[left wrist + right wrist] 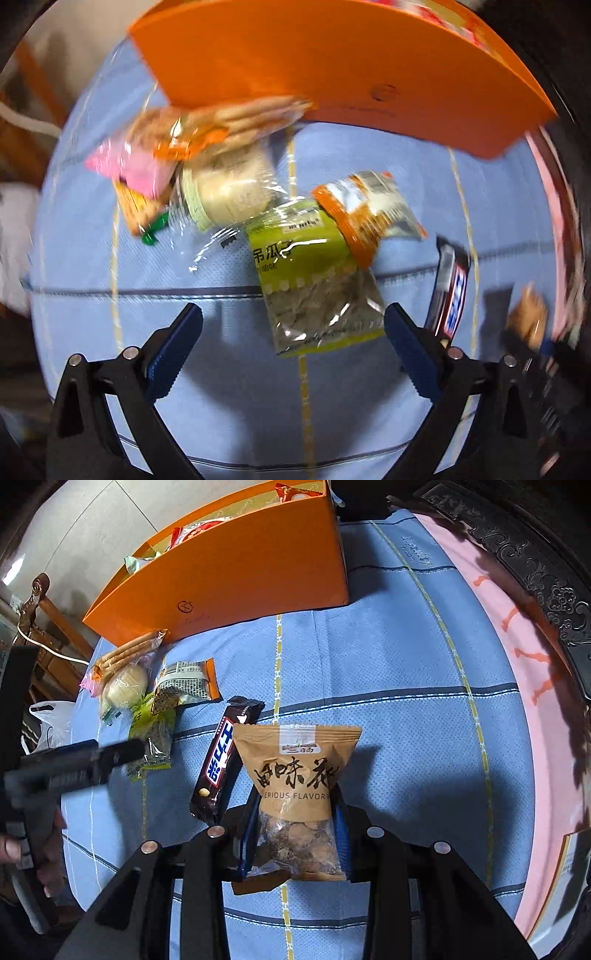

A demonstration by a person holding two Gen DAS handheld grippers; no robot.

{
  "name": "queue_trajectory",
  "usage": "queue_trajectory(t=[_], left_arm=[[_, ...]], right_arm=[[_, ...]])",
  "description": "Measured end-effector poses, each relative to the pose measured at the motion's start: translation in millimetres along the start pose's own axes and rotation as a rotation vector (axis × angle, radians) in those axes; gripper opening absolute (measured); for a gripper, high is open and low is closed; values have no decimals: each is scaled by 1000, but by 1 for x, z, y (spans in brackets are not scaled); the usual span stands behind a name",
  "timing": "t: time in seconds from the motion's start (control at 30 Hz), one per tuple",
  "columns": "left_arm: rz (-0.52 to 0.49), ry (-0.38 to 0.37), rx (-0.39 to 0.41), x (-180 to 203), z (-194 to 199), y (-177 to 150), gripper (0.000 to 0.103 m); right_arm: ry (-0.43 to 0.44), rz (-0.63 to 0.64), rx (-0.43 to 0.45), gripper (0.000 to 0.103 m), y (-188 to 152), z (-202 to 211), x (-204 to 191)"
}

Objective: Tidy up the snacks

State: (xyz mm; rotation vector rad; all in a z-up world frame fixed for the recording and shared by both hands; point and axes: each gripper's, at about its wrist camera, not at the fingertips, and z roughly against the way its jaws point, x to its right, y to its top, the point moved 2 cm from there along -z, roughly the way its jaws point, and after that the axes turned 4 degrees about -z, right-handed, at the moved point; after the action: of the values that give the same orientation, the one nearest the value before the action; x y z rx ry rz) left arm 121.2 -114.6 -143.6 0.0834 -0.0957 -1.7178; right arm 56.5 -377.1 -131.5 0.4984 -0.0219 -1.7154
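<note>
While my right tongs clamp the lower, see-through part of a brown paper snack pouch, its printed top standing up between the blue pads, my left tongs hang wide open and empty, pointing down at the blue checked cloth over the counter. A green seed packet lies just ahead of the open pads, nearer the right one, touching neither. An orange-and-white packet overlaps its top corner, and past them sit a wrapped round bun, a pack of biscuit sticks and a pink packet, blurred in my left view. A dark chocolate bar lies flat just left of the held pouch. An orange box stands at the far side of the cloth with red and green wrappers showing above its wall. A pink cloth borders the blue one on the right.
</note>
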Motion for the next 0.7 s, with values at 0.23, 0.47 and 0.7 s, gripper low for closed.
queue_trajectory(t=[0.23, 0.47, 0.7], left_arm=[[32, 10, -113, 18, -30, 19, 96], [-75, 6, -72, 10, -28, 2, 65], [-67, -3, -19, -22, 1, -29, 64]], right_arm=[[3, 36, -11, 36, 1, -4, -16], [4, 72, 9, 35, 6, -1, -24], [39, 117, 30, 30, 16, 3, -45]])
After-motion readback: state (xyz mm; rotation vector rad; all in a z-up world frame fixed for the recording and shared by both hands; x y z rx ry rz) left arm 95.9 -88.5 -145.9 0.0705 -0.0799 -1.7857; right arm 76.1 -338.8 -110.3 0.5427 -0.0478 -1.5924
